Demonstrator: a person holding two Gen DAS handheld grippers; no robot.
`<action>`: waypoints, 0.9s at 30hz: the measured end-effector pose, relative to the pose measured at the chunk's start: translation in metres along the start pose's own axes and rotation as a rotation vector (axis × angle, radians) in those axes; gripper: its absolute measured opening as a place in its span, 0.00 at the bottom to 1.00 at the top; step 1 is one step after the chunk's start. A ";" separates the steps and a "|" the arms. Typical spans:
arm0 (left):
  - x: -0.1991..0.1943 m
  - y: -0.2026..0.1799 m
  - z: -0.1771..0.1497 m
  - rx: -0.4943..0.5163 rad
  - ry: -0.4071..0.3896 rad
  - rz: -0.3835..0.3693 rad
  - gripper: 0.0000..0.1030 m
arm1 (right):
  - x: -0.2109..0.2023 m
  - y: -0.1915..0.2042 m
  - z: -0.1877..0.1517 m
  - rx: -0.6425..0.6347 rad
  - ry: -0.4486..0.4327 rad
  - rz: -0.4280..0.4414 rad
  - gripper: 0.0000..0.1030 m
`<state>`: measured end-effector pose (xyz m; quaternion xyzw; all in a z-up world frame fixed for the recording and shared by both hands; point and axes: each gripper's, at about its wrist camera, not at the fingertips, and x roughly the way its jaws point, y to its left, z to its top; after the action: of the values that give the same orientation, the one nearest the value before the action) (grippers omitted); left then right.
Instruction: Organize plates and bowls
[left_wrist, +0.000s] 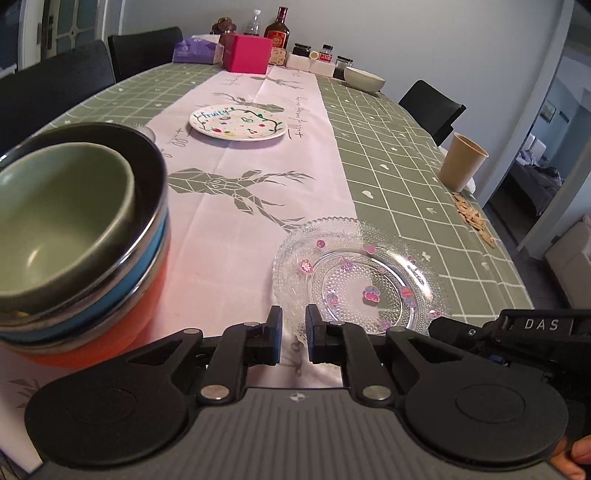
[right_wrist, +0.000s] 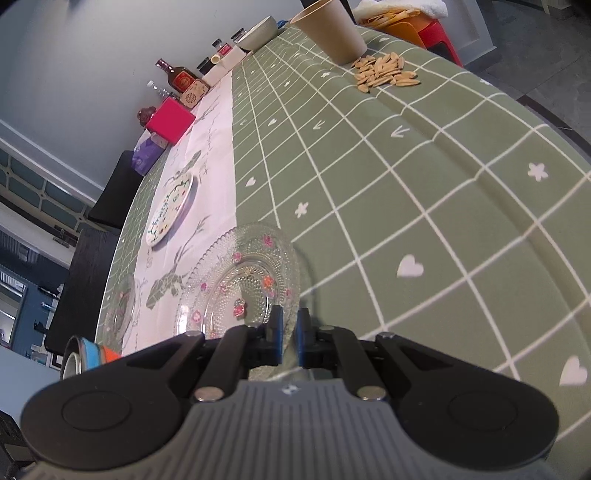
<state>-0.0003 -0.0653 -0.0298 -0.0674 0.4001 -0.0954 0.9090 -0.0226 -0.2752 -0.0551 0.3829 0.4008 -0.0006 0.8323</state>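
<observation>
Glass plate (right_wrist: 240, 284) near the bench's (right_wrist: 424, 177) near edge, rim pinched in right tool (right_wrist: 290, 330); left tool (left_wrist: 294, 334) nearly together at the same rim, grip unclear. Likely stiff, slick, breakable; best held by beaded rim. Nested bowls (left_wrist: 74, 236) left. Printed plate (left_wrist: 238, 123) farther. Cloth-covered bench; dining room, dark chairs (left_wrist: 432, 107).

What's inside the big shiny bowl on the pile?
A green bowl sits inside the dark metal bowl, leaning toward one side. The green bowl looks empty. It covers the metal bowl's bottom, so anything beneath it cannot be seen.
</observation>
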 end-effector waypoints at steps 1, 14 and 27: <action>-0.002 0.001 -0.001 0.007 -0.002 0.006 0.14 | -0.001 0.001 -0.002 -0.009 0.003 -0.002 0.04; -0.027 0.019 -0.018 -0.023 0.010 0.008 0.12 | -0.012 0.005 -0.024 -0.094 0.078 0.045 0.06; -0.038 0.025 -0.023 -0.040 0.014 0.023 0.07 | -0.013 0.016 -0.028 -0.162 0.124 0.030 0.06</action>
<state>-0.0392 -0.0332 -0.0234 -0.0803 0.4092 -0.0772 0.9056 -0.0450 -0.2505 -0.0474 0.3195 0.4444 0.0678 0.8342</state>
